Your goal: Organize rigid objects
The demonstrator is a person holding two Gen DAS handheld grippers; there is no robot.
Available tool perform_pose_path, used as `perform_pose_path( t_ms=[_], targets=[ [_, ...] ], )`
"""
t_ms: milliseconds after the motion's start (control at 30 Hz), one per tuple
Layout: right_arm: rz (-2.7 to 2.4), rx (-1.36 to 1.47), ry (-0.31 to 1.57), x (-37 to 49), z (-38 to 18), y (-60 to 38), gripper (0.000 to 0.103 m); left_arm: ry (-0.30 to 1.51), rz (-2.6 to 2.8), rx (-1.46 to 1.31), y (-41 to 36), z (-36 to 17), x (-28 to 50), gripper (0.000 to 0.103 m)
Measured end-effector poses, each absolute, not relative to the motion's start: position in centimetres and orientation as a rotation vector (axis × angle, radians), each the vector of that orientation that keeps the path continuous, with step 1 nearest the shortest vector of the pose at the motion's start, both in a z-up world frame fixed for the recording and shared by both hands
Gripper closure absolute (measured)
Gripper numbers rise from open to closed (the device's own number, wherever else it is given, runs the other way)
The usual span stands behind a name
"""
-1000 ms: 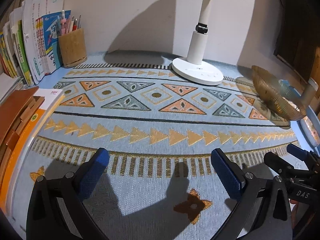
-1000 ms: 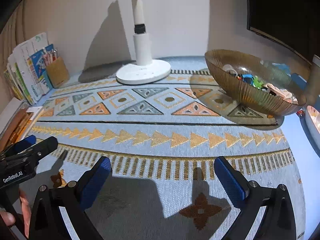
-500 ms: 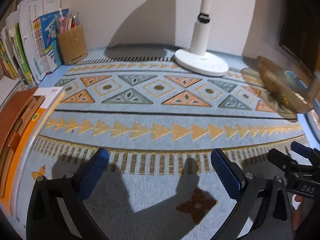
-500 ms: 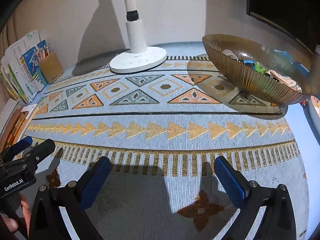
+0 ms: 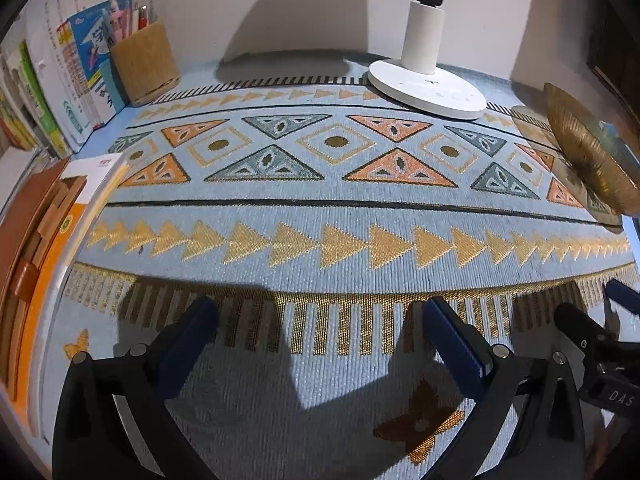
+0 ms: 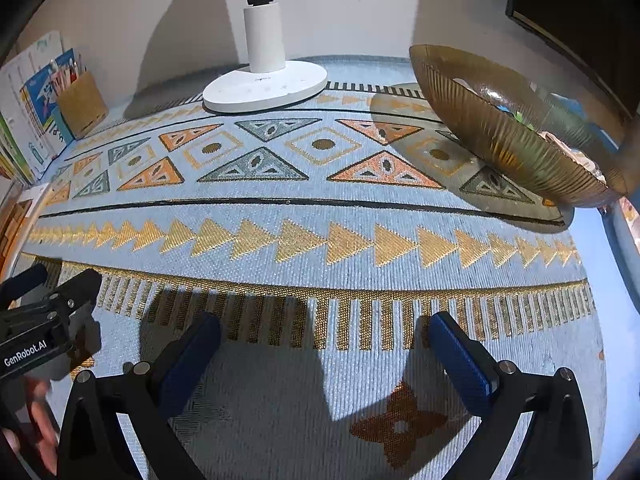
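Observation:
An amber ribbed glass bowl (image 6: pixel 508 136) stands at the right of the patterned mat and holds several small coloured objects (image 6: pixel 516 114), mostly hidden by its wall. The bowl's edge also shows in the left wrist view (image 5: pixel 580 152). My left gripper (image 5: pixel 320 344) is open and empty low over the mat's near edge. My right gripper (image 6: pixel 324 356) is open and empty beside it. Each gripper shows in the other's view: the right one (image 5: pixel 600 332) and the left one (image 6: pixel 48 292).
A white lamp base (image 5: pixel 428 88) stands at the back centre. A cork pen holder (image 5: pixel 144 64) and upright books (image 5: pixel 60 80) are at the back left. A stack of orange and brown books (image 5: pixel 36 248) lies along the left edge. A wall runs behind.
Both grippers have moved forward and lower over the mat, so the lamp and bowl look nearer. Both stay open and empty.

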State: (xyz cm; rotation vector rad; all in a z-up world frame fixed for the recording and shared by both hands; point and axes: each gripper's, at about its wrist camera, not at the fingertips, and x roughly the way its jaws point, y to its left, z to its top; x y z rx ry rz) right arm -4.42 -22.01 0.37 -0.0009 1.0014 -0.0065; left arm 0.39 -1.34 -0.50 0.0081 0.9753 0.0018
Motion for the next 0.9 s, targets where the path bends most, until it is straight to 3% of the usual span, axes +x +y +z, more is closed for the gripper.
perform_pose_path(
  t_ms=[900],
  targets=[
    [0.035, -0.002, 0.948, -4.5, 0.2, -22.3, 0.0, 0.955, 0.002, -0.003, -1.3, -0.6, 0.8, 0.0]
  ],
)
